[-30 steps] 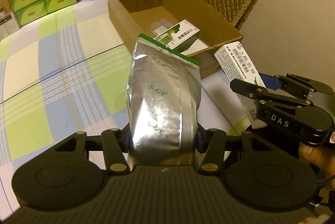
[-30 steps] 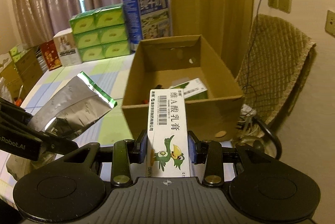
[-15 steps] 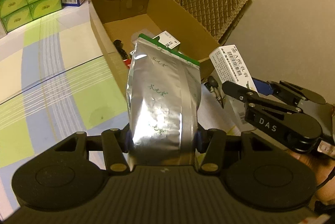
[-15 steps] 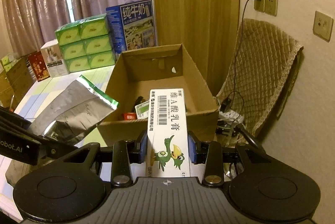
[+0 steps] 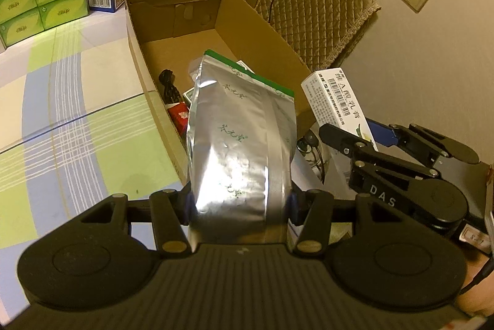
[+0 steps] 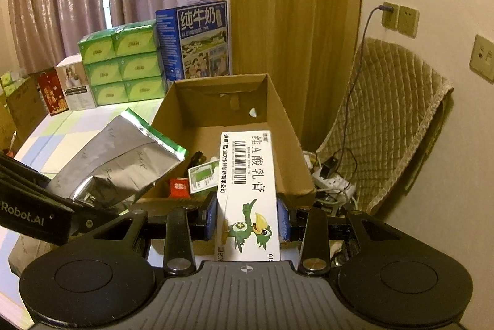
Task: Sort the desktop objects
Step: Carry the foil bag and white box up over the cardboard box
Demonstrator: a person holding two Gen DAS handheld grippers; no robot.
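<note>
My left gripper (image 5: 239, 203) is shut on a silver foil pouch (image 5: 240, 141) with a green top strip, held upright over the near end of an open cardboard box (image 5: 197, 2). My right gripper (image 6: 247, 220) is shut on a white ointment carton (image 6: 248, 191) with a barcode and a green bird, held above the box's near rim (image 6: 296, 163). Each view shows the other gripper's load: the pouch (image 6: 120, 163) at left, the carton (image 5: 336, 98) at right. Inside the box lie a small red packet (image 6: 179, 186), a green-and-white carton (image 6: 202, 175) and a dark item (image 5: 168, 84).
Green tissue packs (image 6: 120, 61) and a blue milk carton (image 6: 197, 39) stand at the table's far end. A checked tablecloth (image 5: 61, 101) covers the table. A quilted chair (image 6: 389, 120) and a power strip (image 6: 335, 181) with cables are to the right, beside the wall.
Both grippers have moved forward with their loads, from short of the box to over its near end. More of the box's inside shows now. Neither grip has changed.
</note>
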